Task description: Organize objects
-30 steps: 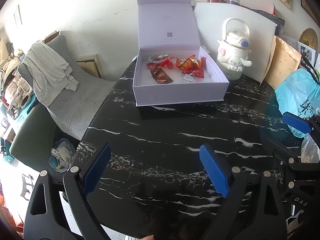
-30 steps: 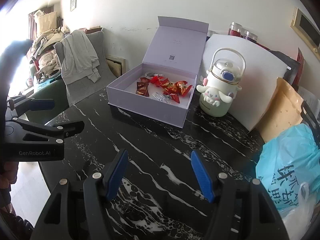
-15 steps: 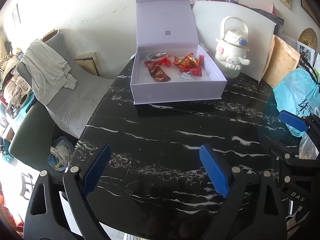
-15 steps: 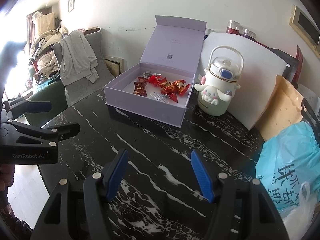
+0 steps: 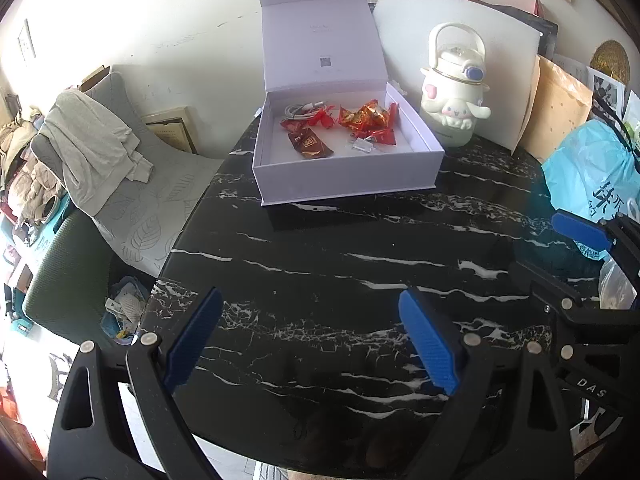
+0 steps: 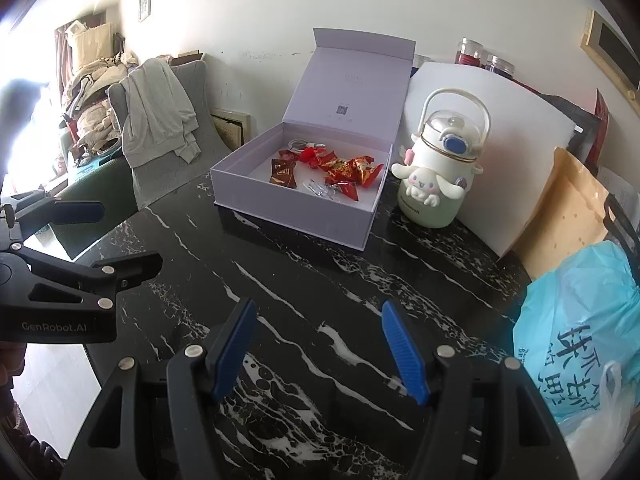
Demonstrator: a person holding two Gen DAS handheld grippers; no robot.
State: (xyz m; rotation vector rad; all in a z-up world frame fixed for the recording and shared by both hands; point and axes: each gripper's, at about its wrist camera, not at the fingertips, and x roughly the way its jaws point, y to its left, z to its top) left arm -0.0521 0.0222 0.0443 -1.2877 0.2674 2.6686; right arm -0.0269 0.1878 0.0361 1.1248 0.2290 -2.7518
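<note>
Tabletop (image 5: 320, 248): box (image 5: 344, 178) beyond jaws

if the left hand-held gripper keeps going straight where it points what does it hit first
Probably the front wall of the open lilac box. The left hand-held gripper is open, with only bare black marble table between; depth is uncertain.

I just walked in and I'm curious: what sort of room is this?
Most likely a lived-in home, perhaps a dining corner: a black marble table against the wall, a chair draped with clothes, and a cartoon water bottle beside an open gift box.
</note>
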